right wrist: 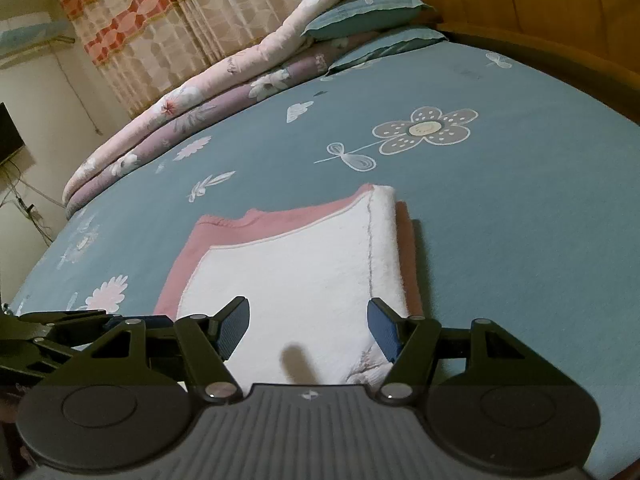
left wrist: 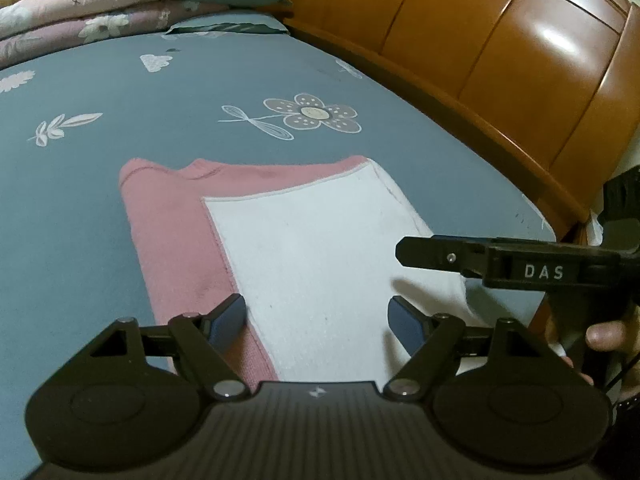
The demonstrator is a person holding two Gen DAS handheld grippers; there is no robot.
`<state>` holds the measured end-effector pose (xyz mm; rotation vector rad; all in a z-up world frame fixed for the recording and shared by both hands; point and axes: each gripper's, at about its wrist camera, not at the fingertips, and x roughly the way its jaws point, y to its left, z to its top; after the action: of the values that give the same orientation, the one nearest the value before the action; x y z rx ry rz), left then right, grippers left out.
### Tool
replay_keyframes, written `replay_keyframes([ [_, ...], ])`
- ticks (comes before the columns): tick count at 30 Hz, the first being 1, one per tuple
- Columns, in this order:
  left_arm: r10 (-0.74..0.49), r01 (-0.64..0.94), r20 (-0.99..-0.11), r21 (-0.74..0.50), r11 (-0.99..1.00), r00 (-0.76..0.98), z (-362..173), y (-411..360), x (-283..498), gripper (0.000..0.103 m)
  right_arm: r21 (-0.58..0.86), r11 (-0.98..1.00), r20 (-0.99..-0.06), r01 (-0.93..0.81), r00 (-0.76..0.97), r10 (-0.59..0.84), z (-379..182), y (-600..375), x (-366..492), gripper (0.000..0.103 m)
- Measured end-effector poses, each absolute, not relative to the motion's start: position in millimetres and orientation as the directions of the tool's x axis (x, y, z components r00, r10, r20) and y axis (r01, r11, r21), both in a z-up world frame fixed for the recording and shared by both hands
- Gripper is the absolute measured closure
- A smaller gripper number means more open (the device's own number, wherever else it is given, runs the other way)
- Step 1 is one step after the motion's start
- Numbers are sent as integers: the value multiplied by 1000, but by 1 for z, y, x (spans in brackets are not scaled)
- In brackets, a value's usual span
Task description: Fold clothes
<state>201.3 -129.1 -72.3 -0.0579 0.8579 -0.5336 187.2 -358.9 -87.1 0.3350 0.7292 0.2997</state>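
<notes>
Nearest, the left gripper (left wrist: 318,316) hangs with its jaws spread and nothing between the pads, poised over the near hem of the garment (left wrist: 280,240), probably so it can drop onto that edge. Just beside it the right gripper (right wrist: 309,322) is likewise spread wide and empty, lined up over the same near end; working side by side suggests the two mean to lift the hem together for a lengthwise fold. The garment lies flat on the bed sheet (right wrist: 520,220), pink side down, with its white lining turned over on top, so one fold looks done already. Farther off, folded quilts (right wrist: 200,108) and pillows (right wrist: 368,12) sit stacked against the wooden headboard (left wrist: 500,48), out of the working space.
</notes>
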Motion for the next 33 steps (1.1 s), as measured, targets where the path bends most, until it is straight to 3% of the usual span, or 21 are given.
replay_keyframes([
  [8, -443, 420, -681, -214, 882, 583, -51, -126, 197, 24, 373, 917, -597, -142, 720, 354, -77, -360, 185, 33],
  [15, -397, 382, -682, -183, 906, 615, -45, -121, 203, 24, 223, 972, -631, -72, 750, 200, -58, -351, 186, 29],
  [23, -398, 359, -671, -206, 910, 625, -44, -119, 221, 24, 222, 960, -643, -168, 716, 274, -60, -327, 189, 25],
  [26, -411, 366, -686, -221, 904, 600, -57, -122, 226, 24, 230, 961, -678, -151, 684, 270, -79, -327, 188, 23],
  [33, -415, 365, -707, -234, 901, 572, -78, -125, 238, 23, 237, 962, -664, -137, 700, 264, -84, -335, 182, 19],
])
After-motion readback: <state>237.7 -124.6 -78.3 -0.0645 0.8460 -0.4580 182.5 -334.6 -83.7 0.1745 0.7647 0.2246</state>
